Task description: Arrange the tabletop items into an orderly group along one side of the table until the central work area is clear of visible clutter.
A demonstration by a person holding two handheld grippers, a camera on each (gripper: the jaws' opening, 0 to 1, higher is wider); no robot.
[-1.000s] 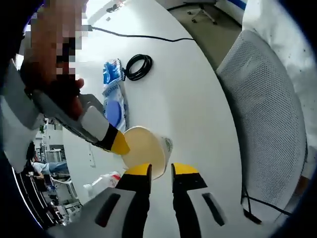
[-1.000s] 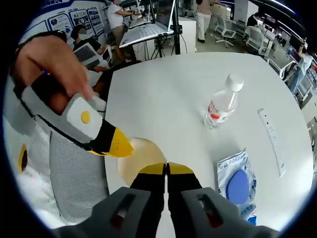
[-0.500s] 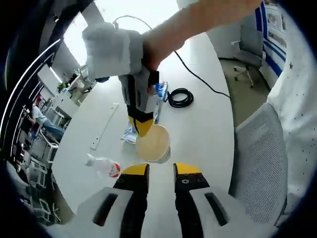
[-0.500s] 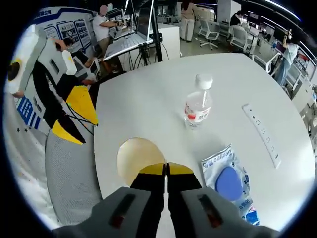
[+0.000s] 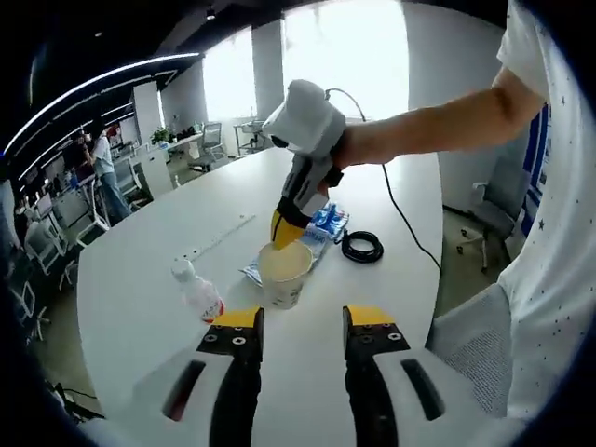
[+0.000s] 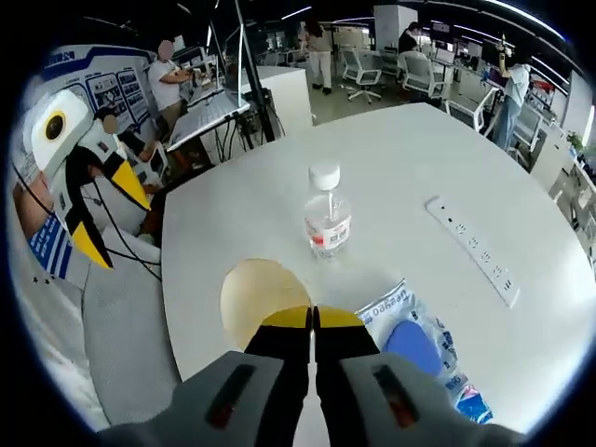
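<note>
While the right claw [image 6: 313, 319] stays clenched on the cup [image 6: 259, 298], the left claw [image 5: 300, 321], released, has withdrawn.

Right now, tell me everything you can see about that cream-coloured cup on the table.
The cup is a pale cream container, paper by the look of it, with a round open mouth and a plain side wall. It stands upright on the white table, mouth up, and looks empty. The right gripper has its yellow-tipped jaws shut on the rim. A clear water bottle stands beside it, apart, and a blue-and-white packet lies just behind. The left gripper is open, short of the cup.
</note>
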